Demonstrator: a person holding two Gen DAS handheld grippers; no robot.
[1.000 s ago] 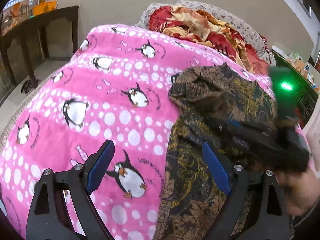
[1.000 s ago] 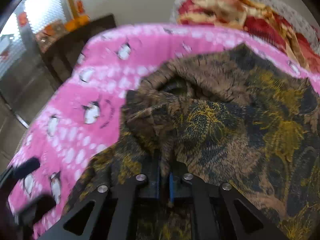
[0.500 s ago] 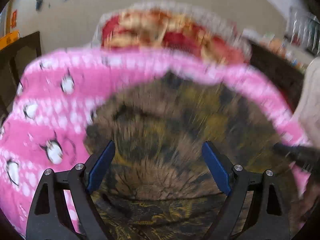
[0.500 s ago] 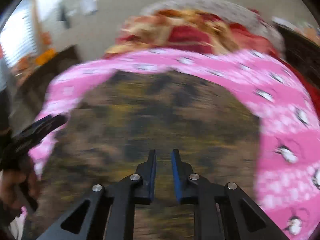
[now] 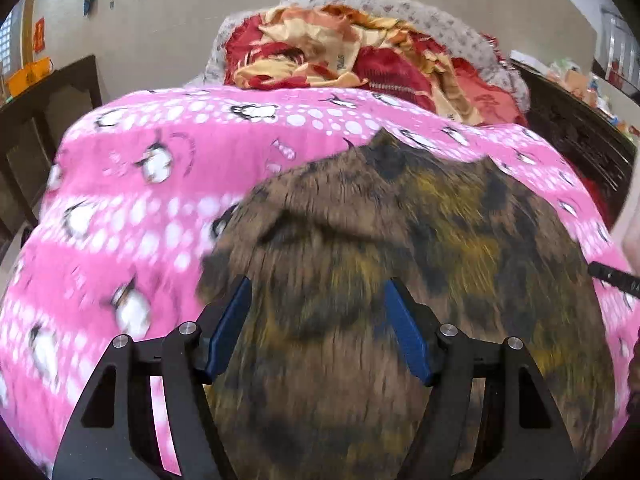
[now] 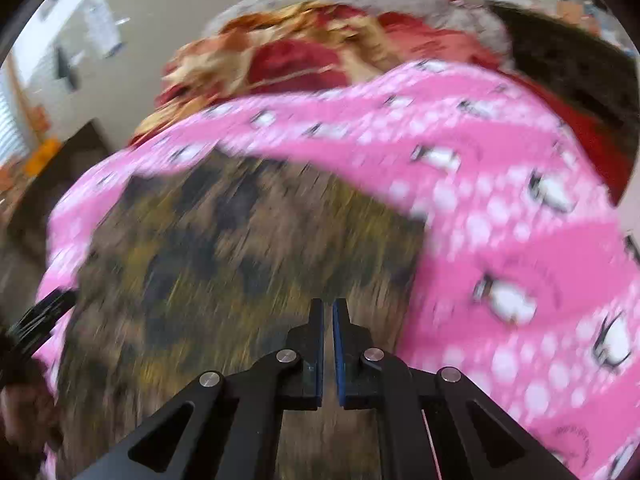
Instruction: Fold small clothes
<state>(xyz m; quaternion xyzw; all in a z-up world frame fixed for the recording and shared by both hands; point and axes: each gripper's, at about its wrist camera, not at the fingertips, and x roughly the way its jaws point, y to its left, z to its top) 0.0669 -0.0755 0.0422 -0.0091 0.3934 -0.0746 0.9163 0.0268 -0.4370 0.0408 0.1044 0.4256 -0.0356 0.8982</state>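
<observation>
Brown-and-gold garment (image 5: 400, 264) lies on the pink penguin blanket (image 5: 132, 216), near edge under both grippers. Looks mid-spread: cloth being pulled flat before the first fold.

Left to right: left gripper (image 5: 318, 320) is over the cloth's left part, jaws apart and just been narrowing, cloth below and between them, pads not pressing it. Right gripper (image 6: 328, 344) has jaws together, just closed; frames too blurred to tell if a hem is pinched.

Next move, my read: left needs to close on an edge, then both lift together so the fold lands square.

Garment is thin, limp, printed weave with a pointed far edge. Blanket is plush fleece, so cloth may drag. Red-and-yellow bedding (image 5: 340, 52) is heaped behind.
</observation>
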